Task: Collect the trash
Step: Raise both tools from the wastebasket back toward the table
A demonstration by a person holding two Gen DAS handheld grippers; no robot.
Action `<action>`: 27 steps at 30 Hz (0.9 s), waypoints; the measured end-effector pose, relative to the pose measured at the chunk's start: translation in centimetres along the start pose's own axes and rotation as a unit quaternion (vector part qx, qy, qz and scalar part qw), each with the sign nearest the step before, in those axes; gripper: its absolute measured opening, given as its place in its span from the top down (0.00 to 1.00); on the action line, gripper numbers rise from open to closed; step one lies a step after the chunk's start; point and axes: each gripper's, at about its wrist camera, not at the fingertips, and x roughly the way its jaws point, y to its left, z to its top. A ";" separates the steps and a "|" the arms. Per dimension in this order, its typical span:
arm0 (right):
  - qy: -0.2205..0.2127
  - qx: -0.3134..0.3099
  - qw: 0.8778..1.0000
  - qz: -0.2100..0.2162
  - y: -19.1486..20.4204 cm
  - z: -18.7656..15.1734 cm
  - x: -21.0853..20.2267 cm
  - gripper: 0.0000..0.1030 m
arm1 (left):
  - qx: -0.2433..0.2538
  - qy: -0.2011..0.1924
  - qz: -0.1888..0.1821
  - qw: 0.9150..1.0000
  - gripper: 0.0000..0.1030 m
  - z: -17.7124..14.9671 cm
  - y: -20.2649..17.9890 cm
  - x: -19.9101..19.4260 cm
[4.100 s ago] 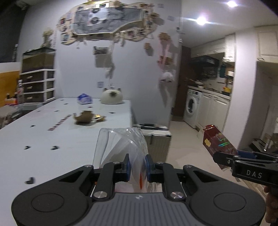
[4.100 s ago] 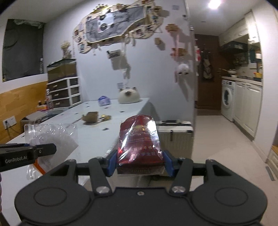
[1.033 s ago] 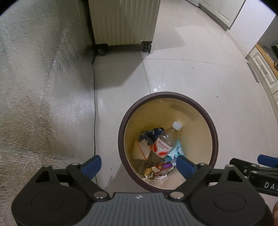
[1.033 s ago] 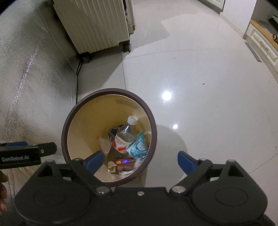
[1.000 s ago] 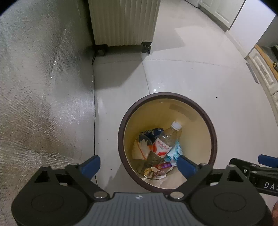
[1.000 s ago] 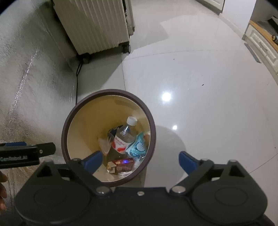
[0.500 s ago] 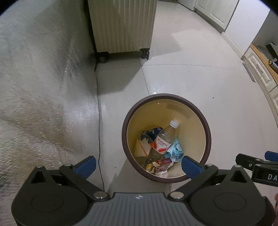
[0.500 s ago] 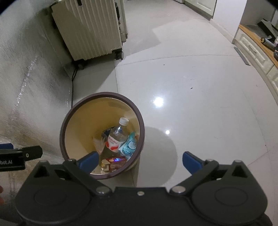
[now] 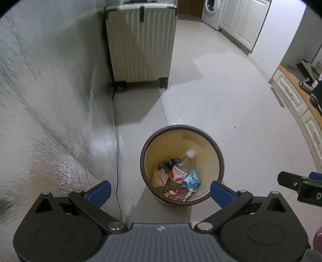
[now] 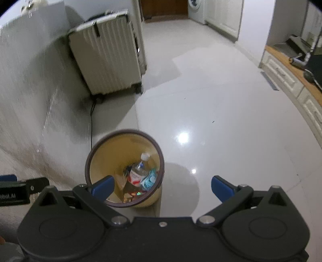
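Both grippers, left [image 9: 160, 190] and right [image 10: 162, 186], gape empty; the trash bin [image 9: 219, 156] sits below and ahead, nearer my left.

At upper centre we see an upright ribbed cream suitcase [image 9: 140, 44] on wheels against a silvery wall [image 9: 46, 100]. A washing machine [image 9: 211, 10] stands at top right, white cabinets [image 9: 241, 22] beside it, glossy floor tiles [image 9: 221, 104] below.

Both wrist views look down, sharing the bin [image 9: 182, 129].
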 end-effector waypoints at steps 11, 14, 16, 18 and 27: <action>-0.066 0.006 0.998 -0.007 -1.4 0.2 -9.2 0.00 | 0.017 -0.075 -0.007 0.997 0.00 0.8 -1.9 -9.5; -0.091 0.002 0.996 -0.004 -1.2 0.8 -12.1 0.00 | 0.017 -0.101 -0.011 0.995 0.00 1.0 -2.2 -12.3; -0.109 -0.002 0.994 -0.001 -1.0 1.0 -14.0 0.00 | 0.018 -0.117 -0.013 0.993 0.00 1.2 -2.3 -14.2; -0.126 -0.006 0.992 0.002 -0.9 1.3 -15.8 0.00 | 0.019 -0.134 -0.014 0.991 0.00 1.3 -2.4 -16.1; -0.195 -0.027 0.980 0.015 0.7 2.6 -22.8 0.00 | 0.019 -0.208 -0.011 0.978 0.00 1.6 -1.9 -24.1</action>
